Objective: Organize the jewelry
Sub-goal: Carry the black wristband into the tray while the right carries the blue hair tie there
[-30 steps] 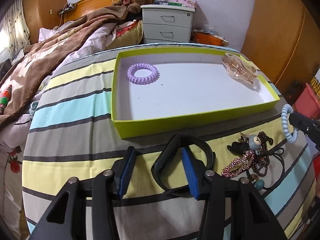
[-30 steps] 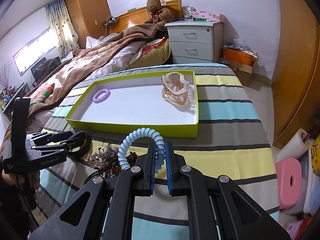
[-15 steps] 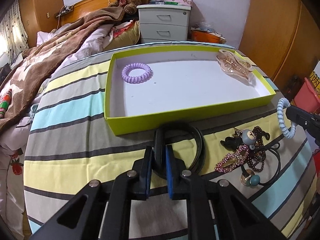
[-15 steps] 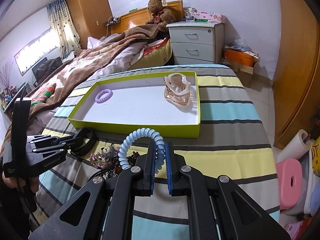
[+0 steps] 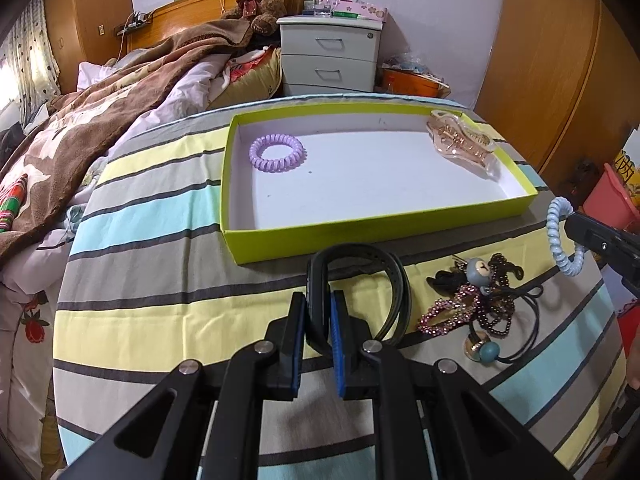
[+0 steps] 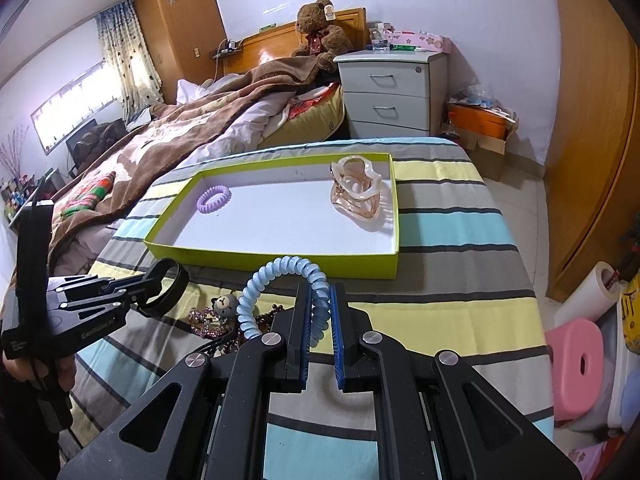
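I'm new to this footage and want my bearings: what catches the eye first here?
The lime-green tray on the striped bedspread, with a purple coil hair tie in its far left corner and a clear claw clip at its right end. In front of it, the left gripper pinches a black band, and the right gripper grips a pale blue coil tie.

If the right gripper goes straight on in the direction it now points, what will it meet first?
Probably the near wall of the green tray. The right gripper, shut on the blue coil hair tie, points down toward it across bare striped cloth. Depth is unclear; it might touch the cloth first.
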Motion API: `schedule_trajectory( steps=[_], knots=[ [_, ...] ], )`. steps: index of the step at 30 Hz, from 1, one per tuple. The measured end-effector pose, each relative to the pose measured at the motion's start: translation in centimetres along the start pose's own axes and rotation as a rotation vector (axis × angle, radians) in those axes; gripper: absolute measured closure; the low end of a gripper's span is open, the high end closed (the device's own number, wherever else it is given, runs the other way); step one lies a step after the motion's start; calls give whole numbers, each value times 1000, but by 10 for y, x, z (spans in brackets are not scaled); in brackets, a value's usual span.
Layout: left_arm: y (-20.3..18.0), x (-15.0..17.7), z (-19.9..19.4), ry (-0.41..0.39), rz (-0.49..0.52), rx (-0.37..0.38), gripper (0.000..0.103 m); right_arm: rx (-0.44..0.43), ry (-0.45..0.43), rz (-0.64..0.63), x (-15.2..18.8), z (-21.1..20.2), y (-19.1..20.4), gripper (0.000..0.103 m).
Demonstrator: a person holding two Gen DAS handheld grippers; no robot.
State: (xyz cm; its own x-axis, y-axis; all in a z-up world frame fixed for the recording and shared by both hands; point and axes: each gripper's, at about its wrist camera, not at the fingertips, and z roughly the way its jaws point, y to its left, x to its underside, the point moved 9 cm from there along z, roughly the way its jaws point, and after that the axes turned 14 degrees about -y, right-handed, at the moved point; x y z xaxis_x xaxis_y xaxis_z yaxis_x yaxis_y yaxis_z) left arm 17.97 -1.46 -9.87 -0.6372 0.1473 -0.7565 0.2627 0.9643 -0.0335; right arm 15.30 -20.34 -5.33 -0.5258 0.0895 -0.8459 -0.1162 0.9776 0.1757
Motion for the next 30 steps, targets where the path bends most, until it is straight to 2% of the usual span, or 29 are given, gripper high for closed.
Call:
schedule_trajectory(
  steps=[10,17,23,30],
  knots=[
    [3,-18,-20,-48,-7,-2,90,-2,-41,-12,-17,-12,5,93],
    [8,-34,-30,-79,-14,-12,90,-8,-72,-52,-48,-9,15,93],
    [13,-55,-30,-102,-16,-22,90,-26,-72,-84,-75,10,25,93],
    [21,-75,-22,-111,-26,-42,90,-57,-23,-90,-94,52,33,93]
  ],
)
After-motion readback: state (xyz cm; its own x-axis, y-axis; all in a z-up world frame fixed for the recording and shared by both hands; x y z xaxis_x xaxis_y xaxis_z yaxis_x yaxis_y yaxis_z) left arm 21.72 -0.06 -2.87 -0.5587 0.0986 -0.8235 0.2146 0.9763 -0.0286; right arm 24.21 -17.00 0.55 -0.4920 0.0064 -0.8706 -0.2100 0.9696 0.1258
